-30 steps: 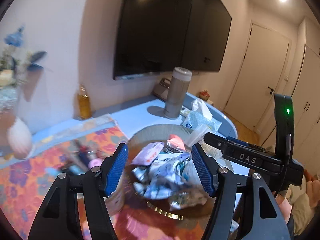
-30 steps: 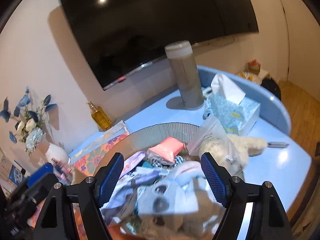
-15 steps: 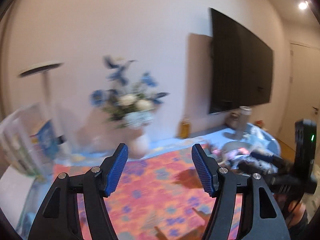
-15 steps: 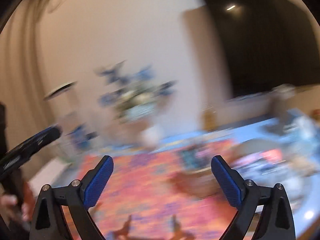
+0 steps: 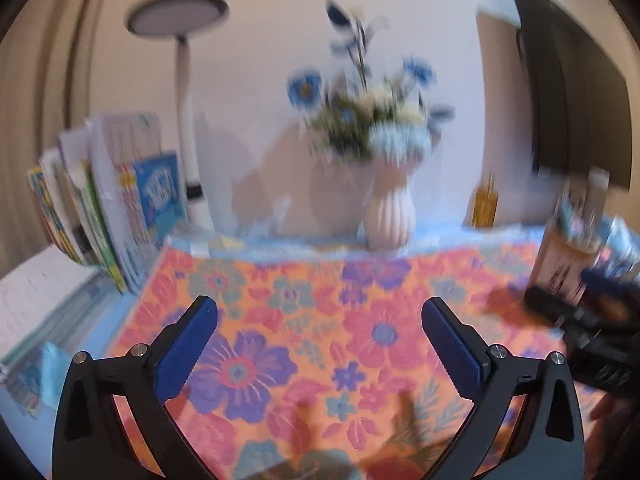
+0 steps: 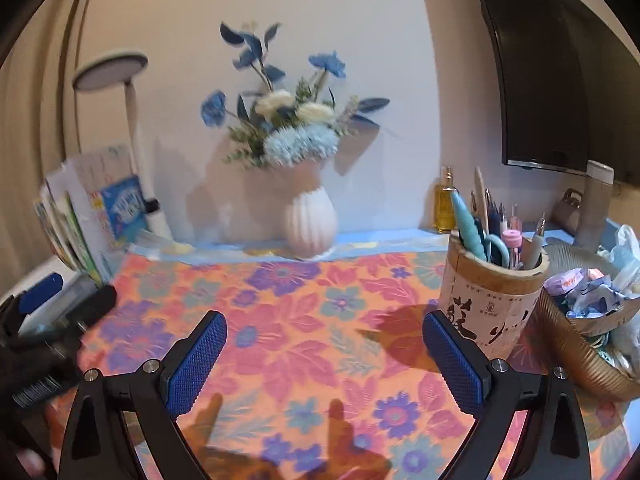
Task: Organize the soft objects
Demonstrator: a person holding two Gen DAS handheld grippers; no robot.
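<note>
My left gripper [image 5: 318, 320] is open and empty above the floral cloth [image 5: 320, 320]. My right gripper [image 6: 324, 336] is open and empty above the same cloth [image 6: 300, 320]. A ribbed brown basket [image 6: 576, 360] full of soft packets and wrappers [image 6: 588, 288] stands at the far right of the right wrist view, right of my right gripper. In the left wrist view the right gripper [image 5: 592, 320] shows blurred at the right edge. In the right wrist view the left gripper [image 6: 52, 320] shows at the left edge.
A bamboo pen holder [image 6: 492, 296] stands by the basket. A white vase of blue flowers [image 6: 310, 224] stands at the back, with an oil bottle [image 6: 446, 204], a desk lamp [image 6: 136, 148] and upright books [image 6: 80, 224]. A TV [image 6: 560, 80] hangs at right.
Both grippers have swung left, away from the basket of soft packets, and now face the floral cloth and the vase. Both stay open and empty.
</note>
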